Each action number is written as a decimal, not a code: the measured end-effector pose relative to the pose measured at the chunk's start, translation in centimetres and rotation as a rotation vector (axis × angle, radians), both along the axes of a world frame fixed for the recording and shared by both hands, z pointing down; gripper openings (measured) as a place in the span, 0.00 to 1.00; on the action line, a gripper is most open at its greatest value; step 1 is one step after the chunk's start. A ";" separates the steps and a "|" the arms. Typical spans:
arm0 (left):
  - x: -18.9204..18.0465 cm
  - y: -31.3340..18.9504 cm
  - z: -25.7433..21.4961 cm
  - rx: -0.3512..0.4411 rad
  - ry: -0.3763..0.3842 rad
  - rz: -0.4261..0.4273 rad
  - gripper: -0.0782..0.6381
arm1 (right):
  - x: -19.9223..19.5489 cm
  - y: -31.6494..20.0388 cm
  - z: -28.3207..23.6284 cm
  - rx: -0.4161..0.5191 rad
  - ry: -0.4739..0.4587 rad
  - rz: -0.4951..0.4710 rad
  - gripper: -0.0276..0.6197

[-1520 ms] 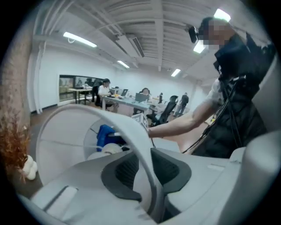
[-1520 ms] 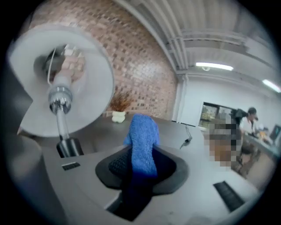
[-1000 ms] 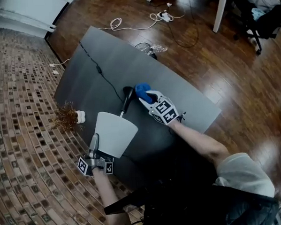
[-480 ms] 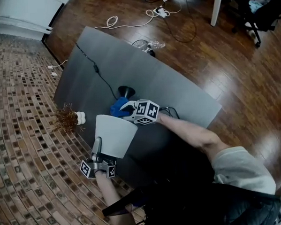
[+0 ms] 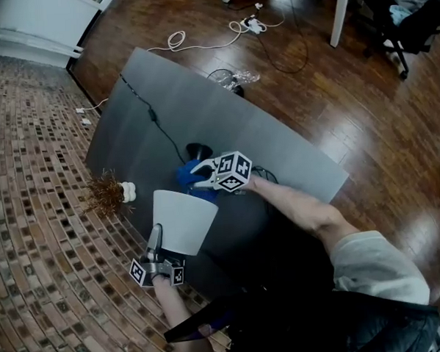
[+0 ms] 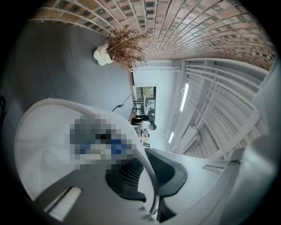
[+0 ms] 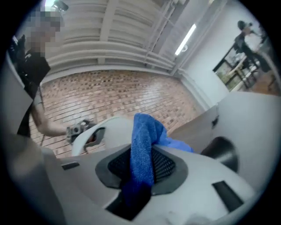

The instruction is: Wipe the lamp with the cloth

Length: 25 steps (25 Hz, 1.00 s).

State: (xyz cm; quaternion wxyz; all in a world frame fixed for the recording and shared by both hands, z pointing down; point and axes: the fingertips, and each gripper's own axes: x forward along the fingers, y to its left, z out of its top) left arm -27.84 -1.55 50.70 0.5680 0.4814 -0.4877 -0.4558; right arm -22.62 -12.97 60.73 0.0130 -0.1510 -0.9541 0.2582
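Floor, left: brick-pattern paving point(image 5: 29, 181) runs along the table's left side.
Table: grey table point(image 5: 277, 139), set at a slant. A black cord point(image 5: 154, 112) crosses its far half towards the lamp.
Floor, right: dark wood boards point(image 5: 379, 126). A white cable point(image 5: 176, 40) is coiled past the far corner, and a black chair point(image 5: 410, 22) stands at top right.
Container: small white vase point(image 5: 128, 189) at the table's left edge, holding dry brown sprigs point(image 5: 103, 192).
Left claw point(image 5: 157, 234): pressed together on the shade's near rim.
Lamp point(image 5: 188, 199): tilted, with its white shade point(image 5: 177, 224) towards the near edge and its black base point(image 5: 197, 148) on the table.
Cloth point(image 5: 185, 175): blue, bunched between base and shade.
Right claw point(image 5: 196, 176): pinching the cloth, with a fold standing up between the pads.
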 end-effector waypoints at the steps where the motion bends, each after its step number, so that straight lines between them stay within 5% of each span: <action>1: 0.0 0.1 0.1 -0.003 0.000 0.002 0.12 | 0.0 -2.7 0.9 -0.011 0.038 0.098 0.20; 7: 0.9 0.5 1.4 -0.052 -0.021 0.045 0.11 | 4.1 -14.5 4.9 0.136 0.373 0.526 0.20; 9: 1.5 0.0 1.3 -0.067 -0.088 0.094 0.12 | 4.6 -15.8 2.9 0.232 0.386 0.596 0.20; 12: 2.7 -0.7 0.3 -0.071 -0.224 0.191 0.12 | 0.1 -8.9 -0.7 0.548 0.290 0.298 0.20; 14: 3.4 -0.8 0.1 -0.091 -0.329 0.265 0.12 | -1.8 -5.2 1.5 0.705 0.340 0.112 0.20; 18: 4.9 -1.2 0.1 -0.149 -0.533 0.438 0.14 | -0.1 -10.6 3.6 0.707 0.533 0.312 0.20; 22: 7.6 -3.9 -2.1 -0.121 -0.713 0.623 0.17 | -0.8 -8.6 3.6 0.747 0.460 0.227 0.20; 25: 10.6 -5.2 -3.1 -0.068 -0.942 0.836 0.37 | -0.3 -10.3 5.0 0.659 0.469 0.277 0.19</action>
